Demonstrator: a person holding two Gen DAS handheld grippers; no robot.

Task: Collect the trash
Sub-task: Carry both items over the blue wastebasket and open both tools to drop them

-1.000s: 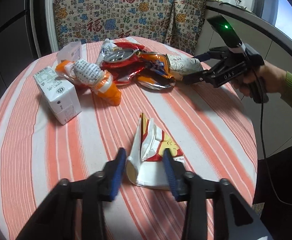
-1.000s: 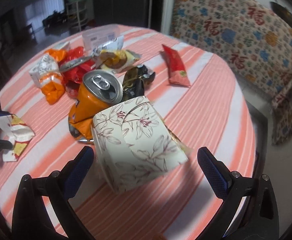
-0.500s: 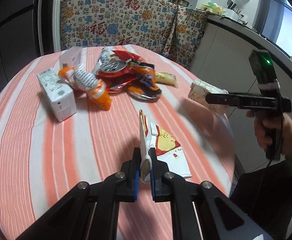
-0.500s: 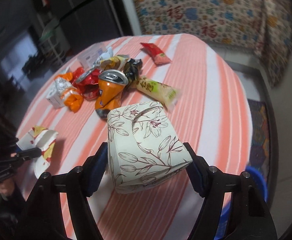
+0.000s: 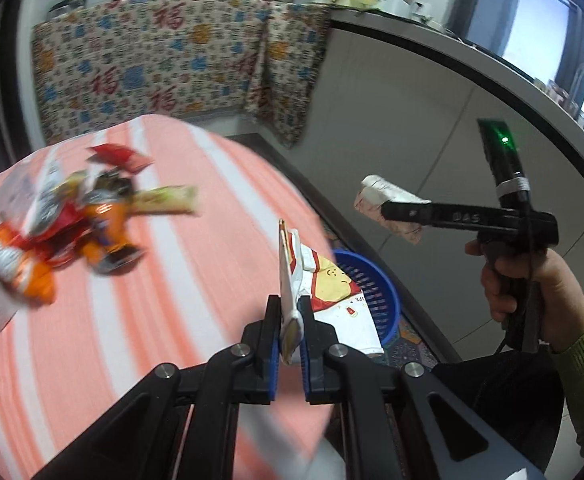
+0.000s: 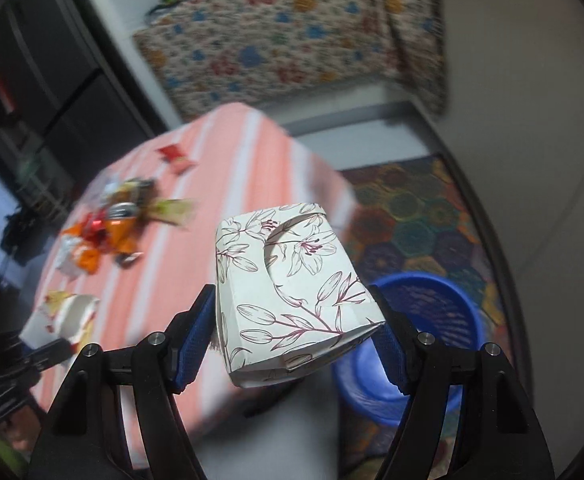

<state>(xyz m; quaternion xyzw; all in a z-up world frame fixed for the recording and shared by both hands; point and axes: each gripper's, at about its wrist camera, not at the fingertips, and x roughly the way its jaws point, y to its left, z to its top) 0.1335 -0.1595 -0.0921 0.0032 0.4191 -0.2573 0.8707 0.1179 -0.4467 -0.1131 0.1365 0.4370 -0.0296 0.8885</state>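
My left gripper [image 5: 291, 320] is shut on a flattened white, red and yellow paper wrapper [image 5: 332, 284], held over the table's right edge. My right gripper [image 6: 296, 320] is shut on a white box printed with flowers [image 6: 292, 280], lifted off the table. A blue plastic basket [image 6: 432, 312] stands on the floor below and to the right of that box; in the left wrist view the basket [image 5: 372, 284] sits just behind the wrapper. There the right gripper [image 5: 388, 210], held by a hand [image 5: 524, 280], hovers above the basket with the box [image 5: 372, 190].
A pile of trash [image 5: 71, 224] with an orange can, red wrappers and a green packet [image 5: 167, 200] lies on the round striped table [image 5: 191, 280]. A red packet [image 5: 119, 156] lies farther back. A patterned rug [image 6: 412, 216] covers the floor by a grey counter [image 5: 432, 120].
Both grippers have swung right, off the table toward the blue basket, carrying the wrapper and the floral box. The right gripper closed on the box and rolled; the left closed on the wrapper.
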